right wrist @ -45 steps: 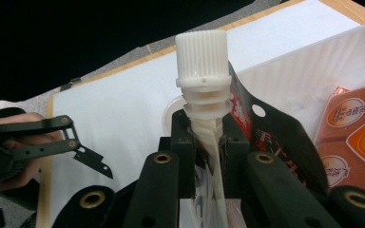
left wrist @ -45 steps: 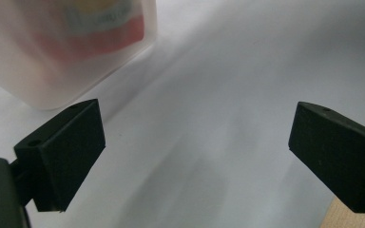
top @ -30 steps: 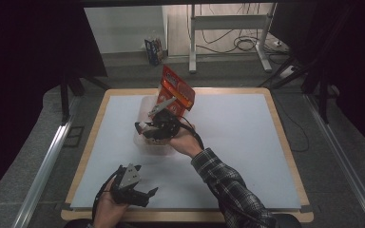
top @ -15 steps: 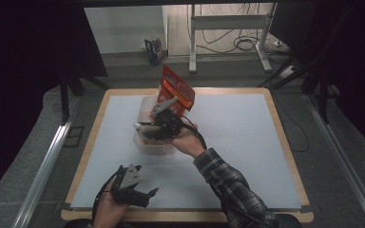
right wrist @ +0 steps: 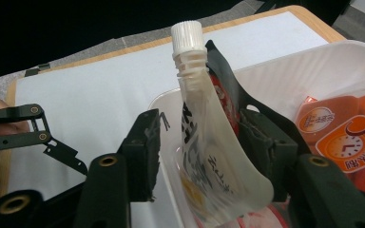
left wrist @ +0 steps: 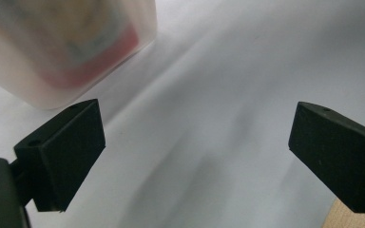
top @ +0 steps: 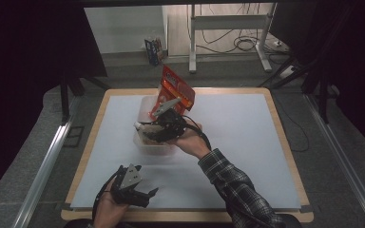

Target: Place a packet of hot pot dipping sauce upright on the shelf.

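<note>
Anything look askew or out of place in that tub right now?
The orange packet stands on end, leaning out over the rim of the clear tub. The spouted pouch stands upright between the right gripper's jaws, which have just been opening. Nothing spilled.

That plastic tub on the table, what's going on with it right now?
A person is loading packets into the translucent tub on the white table. The right tongs sit over it with a clear spouted pouch standing between the jaws, which have just been opening, so it looks freshly let go. An orange snack bag leans upright at the tub's far side. The left tongs rest open near the table's front edge, holding nothing.
</note>
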Available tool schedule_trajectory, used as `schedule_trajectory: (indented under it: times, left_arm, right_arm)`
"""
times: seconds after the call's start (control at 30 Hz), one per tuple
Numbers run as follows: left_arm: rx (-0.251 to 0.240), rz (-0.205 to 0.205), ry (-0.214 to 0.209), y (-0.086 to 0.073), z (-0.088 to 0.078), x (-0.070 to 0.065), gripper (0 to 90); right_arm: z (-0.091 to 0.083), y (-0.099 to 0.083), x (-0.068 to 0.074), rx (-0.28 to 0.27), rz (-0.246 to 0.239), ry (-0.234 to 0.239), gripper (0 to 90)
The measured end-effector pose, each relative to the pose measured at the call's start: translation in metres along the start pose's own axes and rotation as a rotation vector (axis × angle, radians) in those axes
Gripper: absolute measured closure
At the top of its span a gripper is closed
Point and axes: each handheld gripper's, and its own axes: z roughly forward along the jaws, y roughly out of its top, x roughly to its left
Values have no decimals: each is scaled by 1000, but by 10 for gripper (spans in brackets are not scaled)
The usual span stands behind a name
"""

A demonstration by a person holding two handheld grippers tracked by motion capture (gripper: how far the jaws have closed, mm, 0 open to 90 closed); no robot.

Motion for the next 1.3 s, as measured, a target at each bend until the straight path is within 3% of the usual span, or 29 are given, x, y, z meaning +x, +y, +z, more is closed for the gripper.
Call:
schedule_trajectory:
  times: [0.33,0.67,1.3]
  left_arm:
    - [-9,0,-3,0,-1,0,45]
    - [-57,1,-48,1,-4,0,27]
    - [-85,7,-42,0,-5,-1,8]
  right_arm:
    - [-8,-3,0,6,1,-25,409]
    - [-11,-9,1,12,2,-33,340]
    - [-14,-25,-2,15,28,-29,229]
